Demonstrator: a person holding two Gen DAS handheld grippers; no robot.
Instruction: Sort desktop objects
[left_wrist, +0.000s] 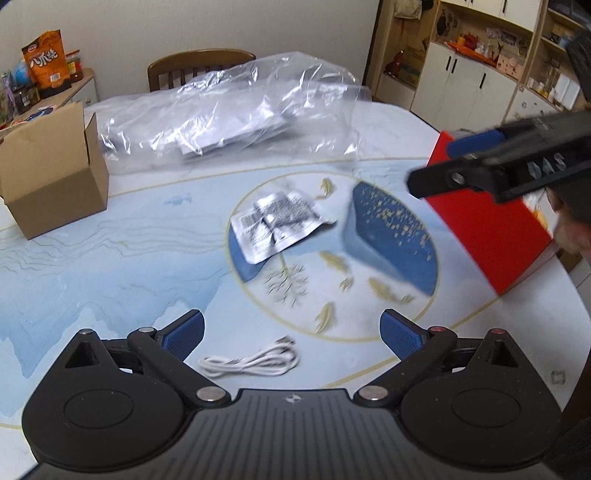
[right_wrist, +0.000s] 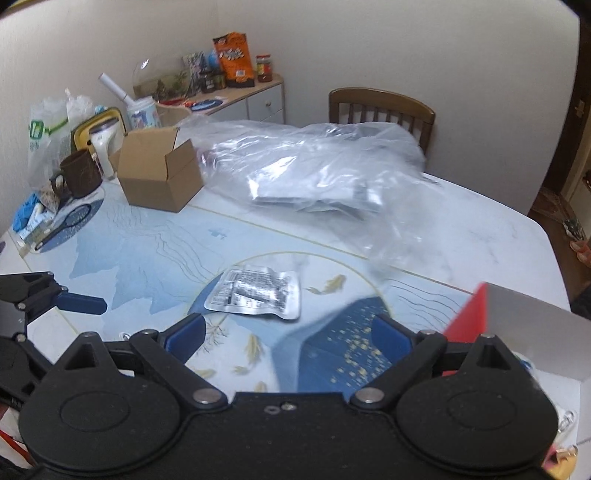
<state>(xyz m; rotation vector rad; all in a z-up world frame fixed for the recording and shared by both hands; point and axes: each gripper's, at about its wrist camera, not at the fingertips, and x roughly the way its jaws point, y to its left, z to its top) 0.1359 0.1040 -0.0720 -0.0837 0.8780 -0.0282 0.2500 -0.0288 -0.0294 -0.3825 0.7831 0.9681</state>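
Left claw (left_wrist: 291, 332) and right claw (right_wrist: 290, 338) are both held wide open over the counter (left_wrist: 110, 258), with nothing gripped in either.

Just ahead of the left claw, between its spread fingers, a coiled white cable (left_wrist: 251, 360) is seen lying on the counter, untouched. Further ahead a crumpled silver foil packet (left_wrist: 277, 225) lies flat, and to its right a blue lid (left_wrist: 391, 240) speckled with gold is seen beside a red box (left_wrist: 491, 229). The same blue lid (right_wrist: 347, 354) is framed between the right claw's fingers without being pressed by them, and the red box (right_wrist: 469, 317) stands just to that claw's right. Far ahead, a clear plastic bag (left_wrist: 229, 114) is spread out, with an open cardboard box (left_wrist: 51, 173) to its left.
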